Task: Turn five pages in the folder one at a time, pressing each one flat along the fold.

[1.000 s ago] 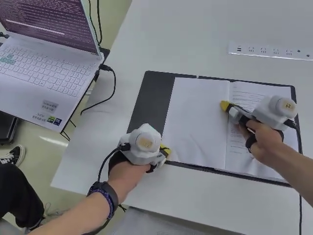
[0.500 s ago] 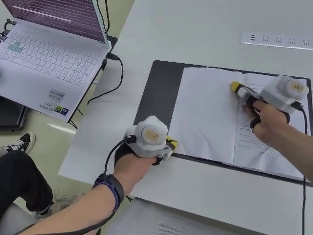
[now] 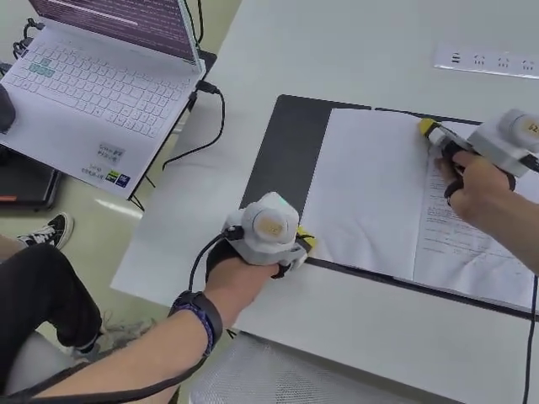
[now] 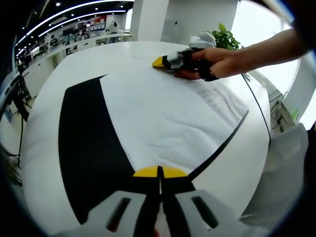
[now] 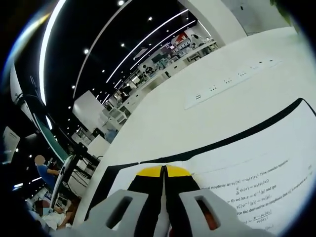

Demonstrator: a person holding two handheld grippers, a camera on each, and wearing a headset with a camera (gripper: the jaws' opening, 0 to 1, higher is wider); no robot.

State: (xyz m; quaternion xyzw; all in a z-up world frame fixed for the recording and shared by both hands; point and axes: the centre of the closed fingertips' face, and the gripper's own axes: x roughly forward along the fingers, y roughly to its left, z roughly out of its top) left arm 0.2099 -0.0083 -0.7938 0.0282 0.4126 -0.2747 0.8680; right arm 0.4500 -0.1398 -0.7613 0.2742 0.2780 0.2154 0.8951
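The left tool [image 3: 303, 242] and right tool [image 3: 428, 127] have white, rounded housings and black jaws tipped in yellow. A black cable [image 3: 202, 255] leaves the left housing beside a dark wristband [image 3: 195, 313]. Black trousers [image 3: 42, 295] and a black-and-white shoe [image 3: 50, 229] are worn.

You work at a white workbench [image 3: 354, 50] in an open-plan hall; a laptop [image 3: 101, 76] stands far left, a power strip [image 3: 488, 61] far right, strip lights [image 5: 48, 39] cross the dark ceiling.

Bright, even light from long white ceiling strips [image 5: 49, 32] washes the smooth white tabletop [image 3: 337, 42]; shadows are soft. Gripper views bend at their edges.
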